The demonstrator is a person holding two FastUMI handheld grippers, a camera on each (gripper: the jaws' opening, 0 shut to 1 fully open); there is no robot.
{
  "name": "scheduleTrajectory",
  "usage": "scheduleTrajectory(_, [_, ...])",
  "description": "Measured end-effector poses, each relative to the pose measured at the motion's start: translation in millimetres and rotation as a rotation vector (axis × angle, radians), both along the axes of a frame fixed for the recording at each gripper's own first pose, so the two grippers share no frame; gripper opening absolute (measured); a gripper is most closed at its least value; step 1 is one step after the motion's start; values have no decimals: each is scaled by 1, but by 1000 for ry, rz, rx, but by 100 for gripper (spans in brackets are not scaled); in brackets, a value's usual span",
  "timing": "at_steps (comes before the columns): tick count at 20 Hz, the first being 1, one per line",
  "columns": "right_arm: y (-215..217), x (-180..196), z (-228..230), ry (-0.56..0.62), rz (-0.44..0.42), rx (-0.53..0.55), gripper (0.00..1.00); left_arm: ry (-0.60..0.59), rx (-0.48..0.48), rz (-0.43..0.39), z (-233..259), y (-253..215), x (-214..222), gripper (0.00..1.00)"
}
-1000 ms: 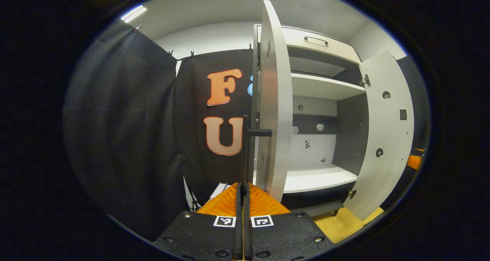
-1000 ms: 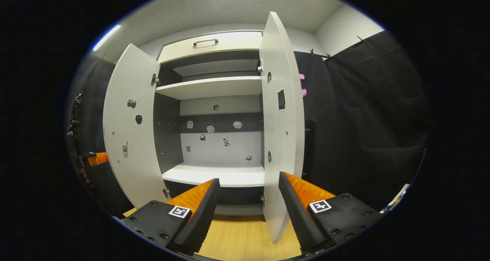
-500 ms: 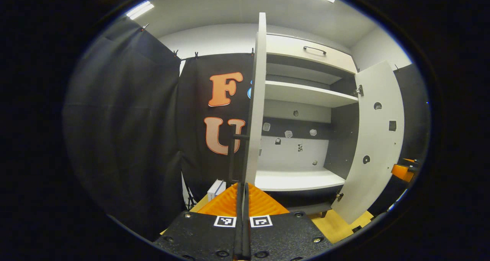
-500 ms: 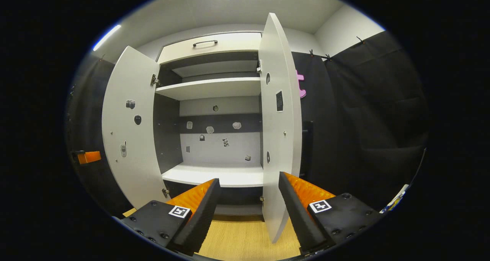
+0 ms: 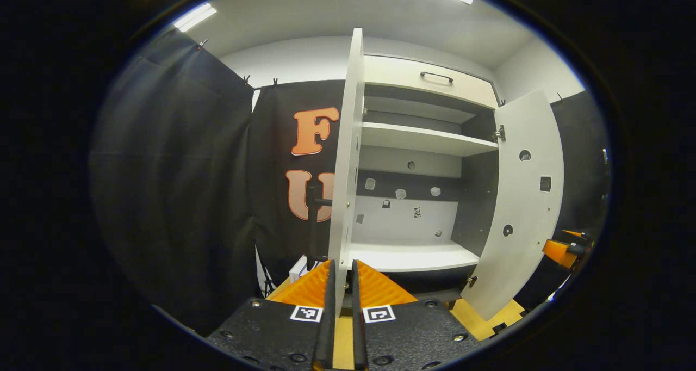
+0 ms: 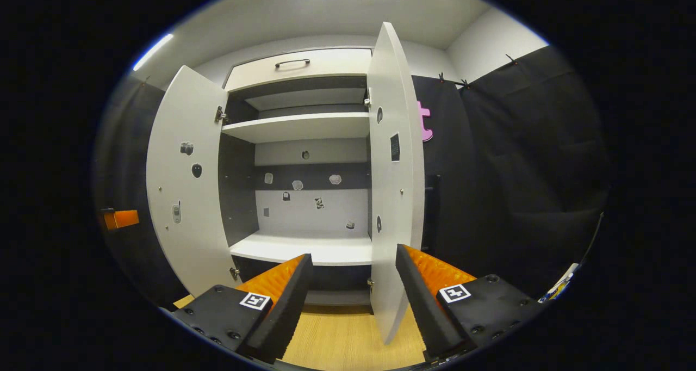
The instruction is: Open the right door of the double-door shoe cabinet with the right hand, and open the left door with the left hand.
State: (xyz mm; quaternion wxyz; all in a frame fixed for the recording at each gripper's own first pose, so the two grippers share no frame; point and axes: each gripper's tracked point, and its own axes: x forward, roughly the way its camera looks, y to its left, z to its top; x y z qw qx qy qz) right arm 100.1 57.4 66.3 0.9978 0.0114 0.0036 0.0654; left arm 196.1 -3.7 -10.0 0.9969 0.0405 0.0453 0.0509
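Between ribbed left gripper (image 5: 341, 284) fingers: flat, smooth left door (image 5: 343, 169) edge.

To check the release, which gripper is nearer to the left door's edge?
Left. The left gripper has its fingers either side of the left door edge; the right gripper hangs back, open, before the right door.

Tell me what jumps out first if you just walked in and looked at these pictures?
The big white shoe cabinet stands wide open in the middle, its shelves bare. In the right gripper view, the left door swings out on one side and the right door on the other. In the left gripper view, the left door's edge stands between the left gripper's slightly parted fingers.
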Motion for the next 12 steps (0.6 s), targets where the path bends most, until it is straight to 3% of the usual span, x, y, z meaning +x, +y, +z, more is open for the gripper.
scheduleTrajectory(2, [-2, -2, 0, -2, -9, -2, 97, 7, -6, -23, -2, -6, 0, 16])
scheduleTrajectory(3, [-4, -1, 0, -2, -14, -3, 97, 8, -4, -31, -2, -7, 0, 25])
scheduleTrajectory(9, [-4, -4, -5, 1, -31, -14, 97, -17, 3, -69, 2, -19, 6, 49])
scheduleTrajectory(12, [-3, -4, -6, 3, -32, -17, 97, -32, 6, -108, 6, -29, 5, 84])
